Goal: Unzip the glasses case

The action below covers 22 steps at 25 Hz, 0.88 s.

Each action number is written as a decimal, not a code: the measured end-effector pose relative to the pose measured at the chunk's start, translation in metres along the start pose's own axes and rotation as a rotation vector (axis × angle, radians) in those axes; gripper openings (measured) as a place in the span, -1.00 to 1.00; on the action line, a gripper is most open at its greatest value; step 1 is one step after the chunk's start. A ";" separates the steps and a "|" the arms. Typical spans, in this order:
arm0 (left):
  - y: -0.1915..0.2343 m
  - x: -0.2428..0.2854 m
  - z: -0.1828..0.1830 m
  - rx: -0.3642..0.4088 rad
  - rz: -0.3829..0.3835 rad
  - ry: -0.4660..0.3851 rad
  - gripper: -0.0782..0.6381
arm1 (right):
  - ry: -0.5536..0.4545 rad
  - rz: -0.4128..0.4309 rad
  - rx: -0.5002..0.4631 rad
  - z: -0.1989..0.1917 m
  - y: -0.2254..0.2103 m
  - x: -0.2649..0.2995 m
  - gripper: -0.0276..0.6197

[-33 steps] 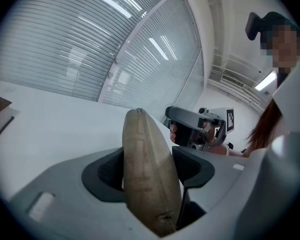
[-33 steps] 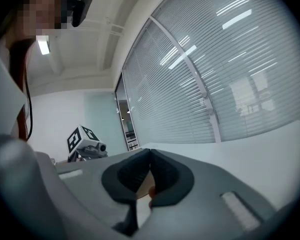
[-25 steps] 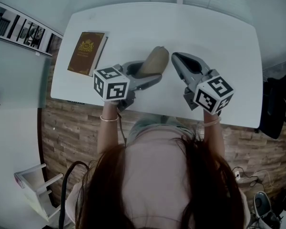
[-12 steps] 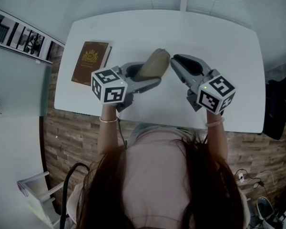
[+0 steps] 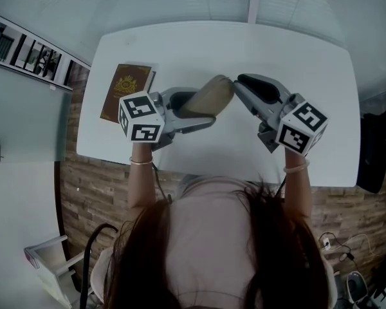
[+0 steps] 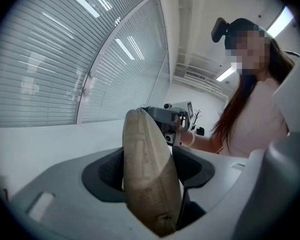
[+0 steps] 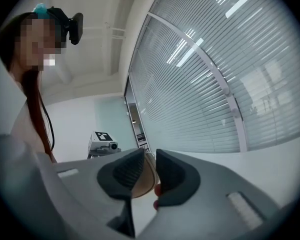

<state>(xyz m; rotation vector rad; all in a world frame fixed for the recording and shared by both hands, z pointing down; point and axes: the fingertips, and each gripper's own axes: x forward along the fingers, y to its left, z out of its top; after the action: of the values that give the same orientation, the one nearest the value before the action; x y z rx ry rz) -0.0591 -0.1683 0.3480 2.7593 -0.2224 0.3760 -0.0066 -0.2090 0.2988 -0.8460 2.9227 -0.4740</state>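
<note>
The tan glasses case (image 5: 209, 95) hangs above the white table (image 5: 309, 56), and my left gripper (image 5: 212, 105) is shut on it across its middle. In the left gripper view the case (image 6: 147, 174) stands edge-on between the grey jaws. My right gripper (image 5: 240, 84) is at the case's right tip. Its jaws have just been opening and now stand a little apart. In the right gripper view the case's rounded end (image 7: 144, 180) shows in and just beyond the gap of my right gripper (image 7: 149, 176), and a small reddish piece (image 7: 155, 190) sits by the right pad.
A brown book with a gold crest (image 5: 127, 90) lies on the table's left part. The table's near edge runs just below both hands. A black chair (image 5: 373, 153) stands to the right, and a white stool (image 5: 48, 256) on the floor at lower left.
Both grippers and the case have shifted slightly to the right, and the case looks a little bigger. The case's right tip has swung towards the right gripper.
</note>
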 end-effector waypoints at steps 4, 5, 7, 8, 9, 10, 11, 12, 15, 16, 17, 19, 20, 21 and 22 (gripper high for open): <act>-0.003 -0.003 0.004 0.016 -0.069 -0.006 0.04 | 0.012 0.044 0.001 0.000 0.000 0.002 -0.63; -0.005 -0.003 0.004 0.017 -0.082 -0.006 0.04 | 0.014 0.059 0.002 -0.001 0.000 0.002 -0.62; -0.008 -0.003 0.004 0.018 -0.105 -0.004 0.04 | 0.017 0.099 0.006 -0.001 0.003 0.000 -0.61; -0.010 -0.003 0.004 0.020 -0.117 -0.004 0.04 | 0.020 0.125 0.009 -0.001 0.005 -0.002 -0.60; -0.013 -0.002 0.005 0.020 -0.130 -0.002 0.04 | 0.022 0.153 0.013 -0.001 0.007 -0.004 -0.60; -0.016 -0.002 0.006 0.019 -0.143 -0.001 0.04 | 0.025 0.183 0.017 0.000 0.010 -0.006 -0.60; -0.019 -0.001 0.007 0.018 -0.158 -0.003 0.04 | 0.026 0.213 0.023 0.001 0.012 -0.008 -0.58; -0.020 -0.001 0.007 0.017 -0.173 -0.006 0.04 | 0.026 0.241 0.029 0.002 0.014 -0.009 -0.58; -0.023 -0.002 0.009 0.017 -0.210 -0.011 0.04 | 0.019 0.312 0.044 0.006 0.019 -0.009 -0.58; -0.023 -0.003 0.008 0.019 -0.215 -0.006 0.04 | 0.016 0.330 0.048 0.007 0.021 -0.009 -0.58; -0.024 -0.003 0.007 0.021 -0.217 0.002 0.04 | 0.014 0.345 0.049 0.008 0.023 -0.008 -0.58; -0.024 -0.004 0.005 0.022 -0.225 0.013 0.04 | 0.020 0.367 0.047 0.007 0.026 -0.006 -0.58; -0.024 -0.003 0.005 0.021 -0.232 0.016 0.04 | 0.024 0.375 0.047 0.007 0.027 -0.005 -0.58; -0.024 -0.003 0.005 0.020 -0.237 0.018 0.04 | 0.028 0.385 0.050 0.007 0.027 -0.004 -0.58; -0.024 -0.002 0.005 0.021 -0.239 0.020 0.04 | 0.030 0.395 0.056 0.006 0.027 -0.004 -0.58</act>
<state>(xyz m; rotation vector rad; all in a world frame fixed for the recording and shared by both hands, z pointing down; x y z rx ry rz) -0.0551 -0.1476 0.3350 2.7590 0.1170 0.3438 -0.0161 -0.1874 0.2845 -0.2428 2.9766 -0.5317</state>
